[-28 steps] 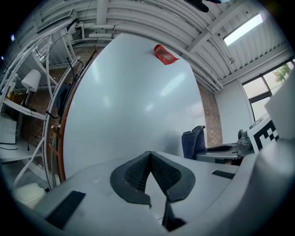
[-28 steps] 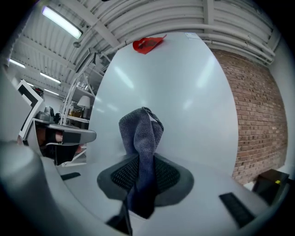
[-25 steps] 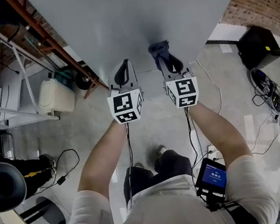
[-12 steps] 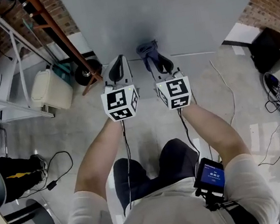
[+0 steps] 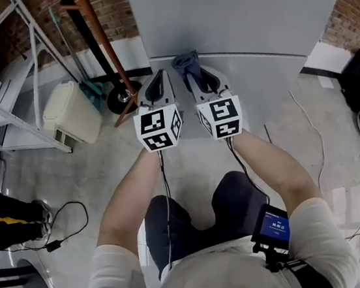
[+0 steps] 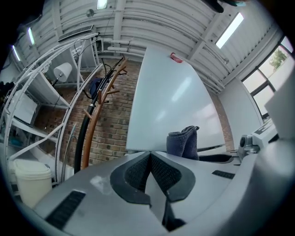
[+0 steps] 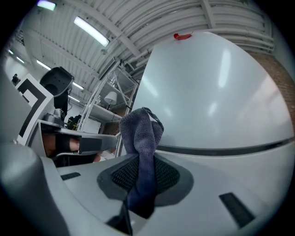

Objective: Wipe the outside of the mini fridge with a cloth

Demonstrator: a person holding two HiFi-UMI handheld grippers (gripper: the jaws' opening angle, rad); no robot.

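Though glossy, mini fridge (image 5: 241,7) beside brick wall (image 5: 119,9)

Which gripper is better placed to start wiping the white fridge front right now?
Right. The right gripper is shut on the folded blue-grey cloth, which points at the white mini fridge. The left gripper is shut and empty.

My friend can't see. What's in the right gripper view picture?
The right gripper pinches a blue-grey cloth between its shut jaws; the cloth sticks up in front of the pale mini fridge. Metal shelves and ceiling lights show behind, at the left.
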